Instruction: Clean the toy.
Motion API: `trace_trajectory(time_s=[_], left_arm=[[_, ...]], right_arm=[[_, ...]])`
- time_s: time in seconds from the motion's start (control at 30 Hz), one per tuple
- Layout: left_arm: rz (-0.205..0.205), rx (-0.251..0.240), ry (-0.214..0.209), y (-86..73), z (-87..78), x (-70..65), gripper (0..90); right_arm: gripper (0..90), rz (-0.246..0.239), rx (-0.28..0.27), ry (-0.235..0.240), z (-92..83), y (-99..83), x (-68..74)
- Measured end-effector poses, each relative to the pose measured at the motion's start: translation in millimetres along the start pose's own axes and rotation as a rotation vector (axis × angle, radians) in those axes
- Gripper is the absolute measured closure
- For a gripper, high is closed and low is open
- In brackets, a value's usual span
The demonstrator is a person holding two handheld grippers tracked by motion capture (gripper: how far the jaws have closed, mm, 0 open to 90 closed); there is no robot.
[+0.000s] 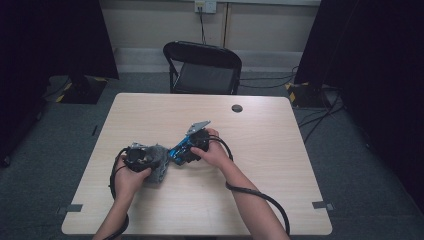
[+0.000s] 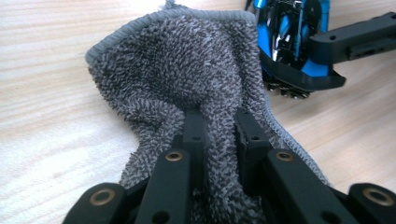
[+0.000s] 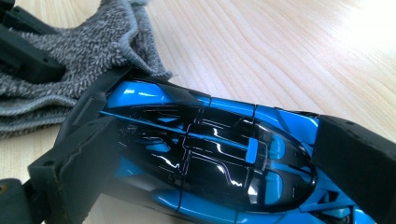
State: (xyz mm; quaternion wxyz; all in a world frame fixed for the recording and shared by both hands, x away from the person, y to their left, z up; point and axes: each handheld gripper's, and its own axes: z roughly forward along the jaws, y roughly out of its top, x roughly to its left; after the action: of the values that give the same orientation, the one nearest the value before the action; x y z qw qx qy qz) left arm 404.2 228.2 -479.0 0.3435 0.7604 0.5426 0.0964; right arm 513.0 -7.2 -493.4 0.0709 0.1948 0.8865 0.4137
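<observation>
Mid-frame, left gripper (image 2: 219, 121) pinches the cloth (image 2: 187, 70), right gripper (image 3: 210, 154) clamps the car (image 3: 205, 154) (wiping stage, I'd say); next, rub cloth along it.

**Around the counter**

The pale wooden counter (image 1: 260, 150) has a small dark round cap (image 1: 237, 108) set into its top toward 1 o'clock. Beyond the far edge, at 12 o'clock, a black folding chair (image 1: 204, 67) stands on grey carpet (image 1: 350, 165). A wall socket (image 1: 205, 6) sits above the chair, with a cord hanging from it. Black curtains (image 1: 380, 60) hang at 3 and 9 o'clock.
</observation>
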Motion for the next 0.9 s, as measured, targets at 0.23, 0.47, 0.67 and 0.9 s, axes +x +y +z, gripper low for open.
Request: trace_trajectory(time_s=[0.23,0.47,0.67,0.9], left_arm=[[0.006,0.015,-0.019,-2.4,-0.7,-6.1,77.4],[0.038,0.035,-0.032,-5.0,-0.1,-18.4,77.4],[0.046,0.043,-0.038,-6.7,-0.3,-25.1,77.4],[0.043,0.05,-0.049,-8.8,-1.4,-29.2,77.5]], right_arm=[[0.6,0.0,-0.001,0.0,0.0,-0.1,0.0],[0.6,0.003,-0.004,-0.001,0.0,-0.3,0.2],[0.6,-0.001,-0.006,-0.001,0.0,-0.6,-0.1],[0.6,0.0,-0.007,0.0,0.0,-0.8,-0.1]])
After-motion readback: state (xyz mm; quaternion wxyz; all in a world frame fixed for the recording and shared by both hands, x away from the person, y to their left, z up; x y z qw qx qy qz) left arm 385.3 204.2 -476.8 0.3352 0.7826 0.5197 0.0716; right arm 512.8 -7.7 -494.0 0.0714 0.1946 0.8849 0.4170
